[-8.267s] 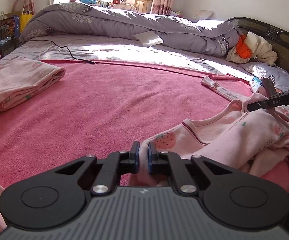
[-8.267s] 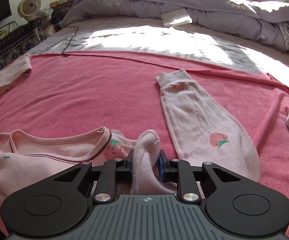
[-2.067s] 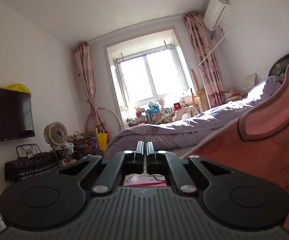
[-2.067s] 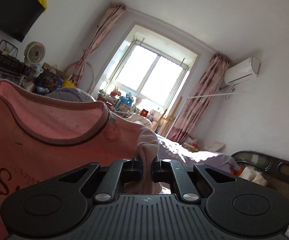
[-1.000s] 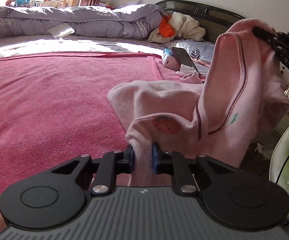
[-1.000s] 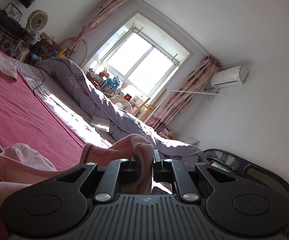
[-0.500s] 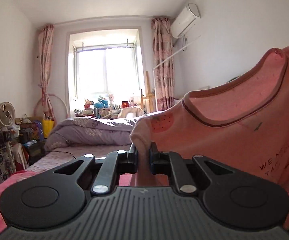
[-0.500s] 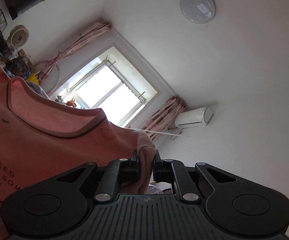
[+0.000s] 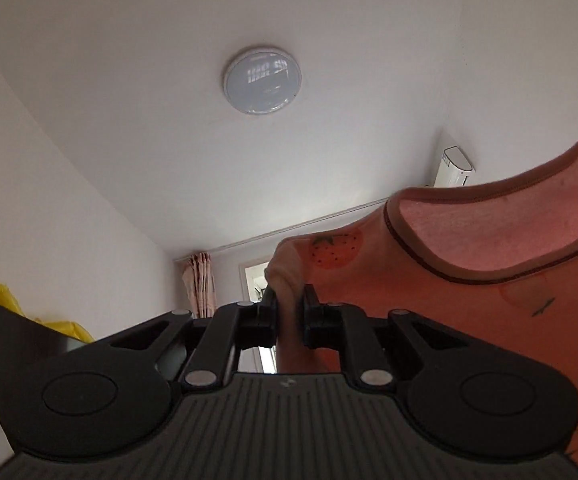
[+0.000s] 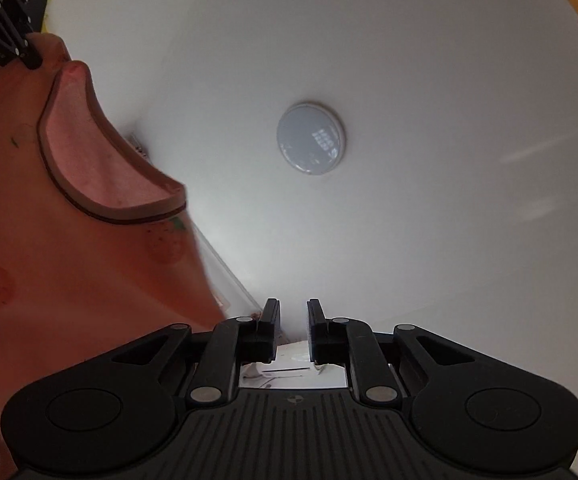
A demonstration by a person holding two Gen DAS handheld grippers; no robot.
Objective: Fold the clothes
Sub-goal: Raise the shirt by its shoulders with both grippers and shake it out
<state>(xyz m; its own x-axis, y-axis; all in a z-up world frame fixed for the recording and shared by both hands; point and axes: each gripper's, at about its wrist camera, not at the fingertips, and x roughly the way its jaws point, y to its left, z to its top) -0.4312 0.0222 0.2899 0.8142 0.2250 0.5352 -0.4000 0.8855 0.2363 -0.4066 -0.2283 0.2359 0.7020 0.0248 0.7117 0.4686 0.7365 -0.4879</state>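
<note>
The pink strawberry-print top (image 9: 469, 320) hangs in the air, spread out with its dark-trimmed neckline (image 9: 489, 276) open toward the cameras and printed lettering low on its front. The left gripper (image 9: 289, 300) has 1 shoulder of it pinched between its jaws, a fold of cloth bulging up above the pads, though the jaws are easing apart. The right wrist view shows that same grip from the side, at the top's upper corner. The right gripper (image 10: 292, 320) is empty: its jaws stand a little apart and are opening, with only the room showing through the gap, and the top lies off to its left, near but not between the pads. Both grippers point steeply upward, toward a round ceiling lamp (image 9: 263, 79); a wall air conditioner (image 9: 455, 166) and a pink curtain (image 9: 199, 284) sit beyond.

The step in hand looks like lifting and shaking the top flat before any fold is made, so the folding itself is not yet begun. With 1 corner only held, the top will likely droop and twist. The next move calls for the right gripper to catch the free shoulder beside the neckline, then for both to lower the top flat, front down
</note>
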